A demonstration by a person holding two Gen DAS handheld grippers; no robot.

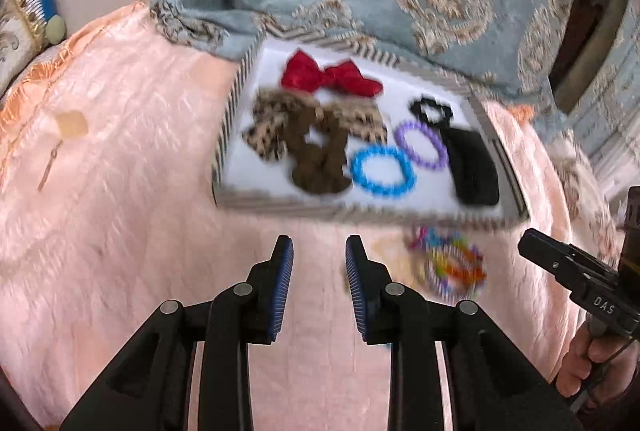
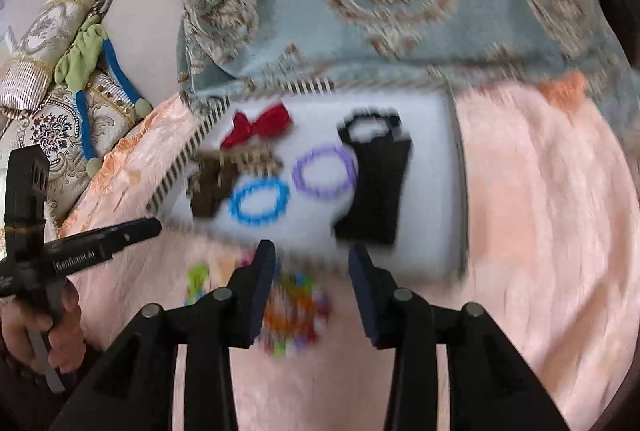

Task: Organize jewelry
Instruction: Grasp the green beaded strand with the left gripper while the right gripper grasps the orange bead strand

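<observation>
Bracelets [image 2: 294, 305], multicoloured, lie outside tray [image 1: 228, 119]; right gripper [image 2: 312, 263] spread, empty, above them; next: pinch, lift toward 12 o'clock; left gripper [image 1: 319, 259] spread.

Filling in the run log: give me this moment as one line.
left hand-held gripper: open, empty | right hand-held gripper: open, empty | tray: holds bows, blue ring, purple ring | multicolour pile: outside tray, on pink cloth

right gripper [image 2: 312, 271]: jaws apart, empty, over multicolour bead pile [image 2: 296, 307]
tray [image 2: 436, 191]: blue ring [image 2: 259, 206], purple ring [image 2: 325, 171], red bow [image 2: 260, 125]
</observation>
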